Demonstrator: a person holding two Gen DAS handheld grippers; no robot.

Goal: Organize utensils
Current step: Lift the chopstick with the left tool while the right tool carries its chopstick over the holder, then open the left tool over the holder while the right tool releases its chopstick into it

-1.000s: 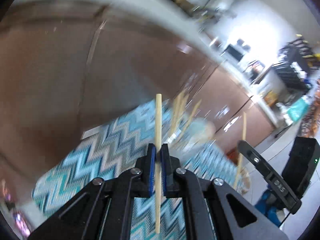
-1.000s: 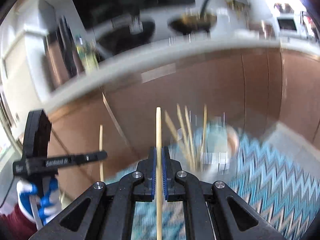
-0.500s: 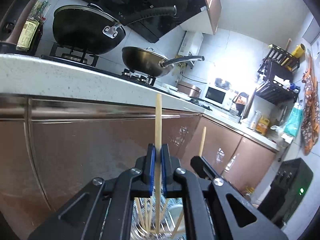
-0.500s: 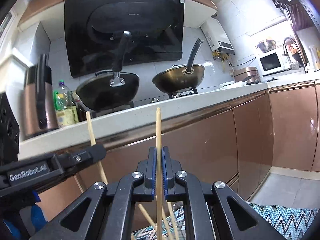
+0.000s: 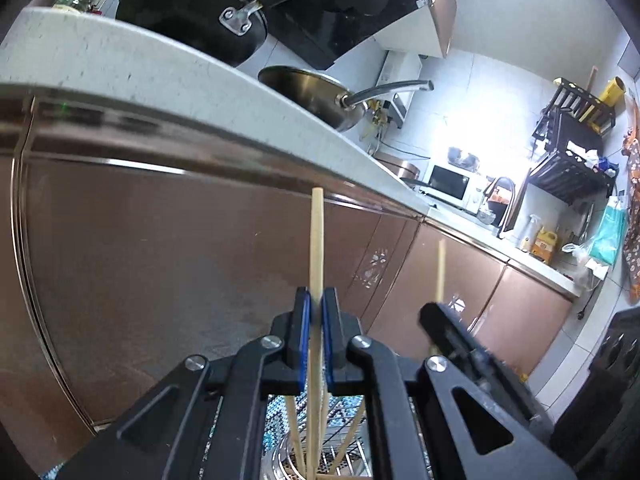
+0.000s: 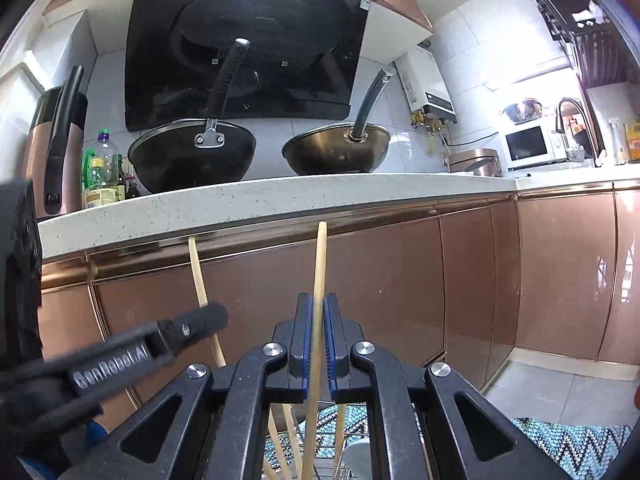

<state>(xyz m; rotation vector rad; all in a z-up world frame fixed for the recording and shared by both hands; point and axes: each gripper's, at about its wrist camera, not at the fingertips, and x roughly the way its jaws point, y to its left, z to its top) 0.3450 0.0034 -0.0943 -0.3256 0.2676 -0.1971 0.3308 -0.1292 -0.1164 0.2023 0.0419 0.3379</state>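
Left view: countertop (image 5: 192, 80) now tilted.

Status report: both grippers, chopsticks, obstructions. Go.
Left gripper, right gripper: jaws each shut on one upright chopstick. More chopsticks in the holder below. Nothing in the way.

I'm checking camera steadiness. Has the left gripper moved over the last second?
Yes. The left gripper tilted upward: a second ago it faced the zigzag rug, now the countertop and pans sit above its chopstick.
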